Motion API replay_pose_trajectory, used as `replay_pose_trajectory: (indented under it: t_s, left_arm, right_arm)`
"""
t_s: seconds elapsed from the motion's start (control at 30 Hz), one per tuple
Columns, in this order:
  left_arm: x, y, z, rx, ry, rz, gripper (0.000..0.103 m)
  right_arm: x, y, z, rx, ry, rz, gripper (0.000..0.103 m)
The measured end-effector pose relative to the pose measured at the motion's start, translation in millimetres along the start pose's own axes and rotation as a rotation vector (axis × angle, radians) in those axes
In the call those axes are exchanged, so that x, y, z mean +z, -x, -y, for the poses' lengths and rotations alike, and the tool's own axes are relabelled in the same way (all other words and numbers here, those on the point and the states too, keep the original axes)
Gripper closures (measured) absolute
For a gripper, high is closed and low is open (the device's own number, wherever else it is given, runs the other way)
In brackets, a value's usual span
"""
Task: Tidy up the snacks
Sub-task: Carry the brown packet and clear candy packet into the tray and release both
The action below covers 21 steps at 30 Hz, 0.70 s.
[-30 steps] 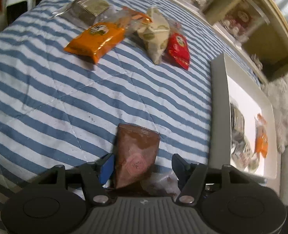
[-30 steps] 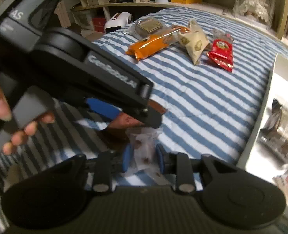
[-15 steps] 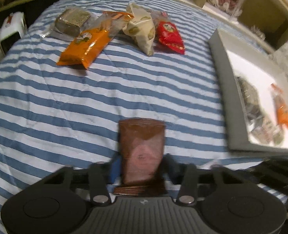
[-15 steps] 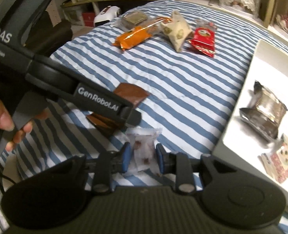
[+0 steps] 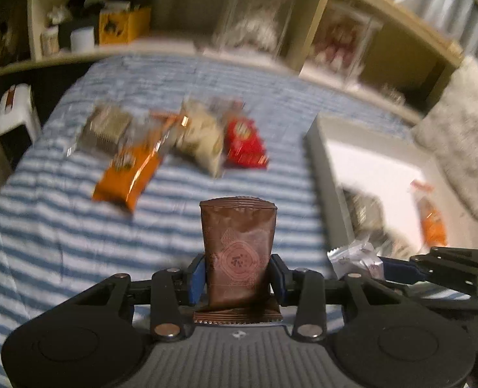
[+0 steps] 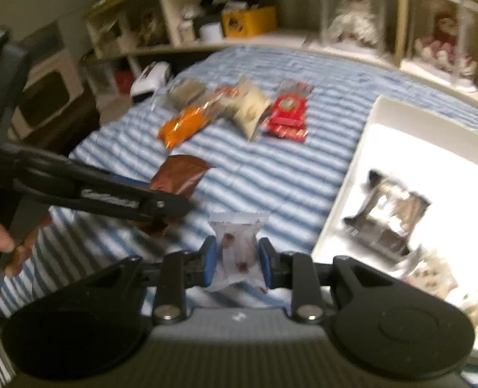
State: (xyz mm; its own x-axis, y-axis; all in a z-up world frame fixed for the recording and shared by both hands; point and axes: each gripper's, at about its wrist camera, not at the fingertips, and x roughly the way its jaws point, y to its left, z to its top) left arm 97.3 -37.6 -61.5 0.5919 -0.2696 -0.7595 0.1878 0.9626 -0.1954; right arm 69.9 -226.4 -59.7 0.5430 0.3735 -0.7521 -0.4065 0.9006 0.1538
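While both tongs grip packets, snacks lie on striped bedding below shelves.

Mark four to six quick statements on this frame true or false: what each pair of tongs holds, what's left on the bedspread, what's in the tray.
1. The left tongs are shut on the brown packet. True.
2. The right tongs are open with nothing between them. False: they are shut on a clear-wrapped snack.
3. The red packet lies inside the white tray. False: it lies on the striped bedspread, beside the beige packet.
4. An orange packet lies on the bedspread. True.
5. The tray already holds a silvery packet. True.
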Motion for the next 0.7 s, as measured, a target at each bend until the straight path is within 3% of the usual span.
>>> replay_pose_trajectory:
  t_s: [0.2,0.37,0.7]
  left_arm:
    - [17,18,14,-0.091,0.008,0.071,0.06]
    - [27,23,36,-0.125,-0.038,0.094,0.06]
    - [40,8,111,-0.223,-0.147,0.095,0.06]
  right_arm:
    - [16,30,27,-0.029,-0.073,0.114,0.07]
    - [21,59,55,-0.074,-0.137,0.2,0.07]
    - [4,110,113,-0.194,-0.176,0.225,0.07]
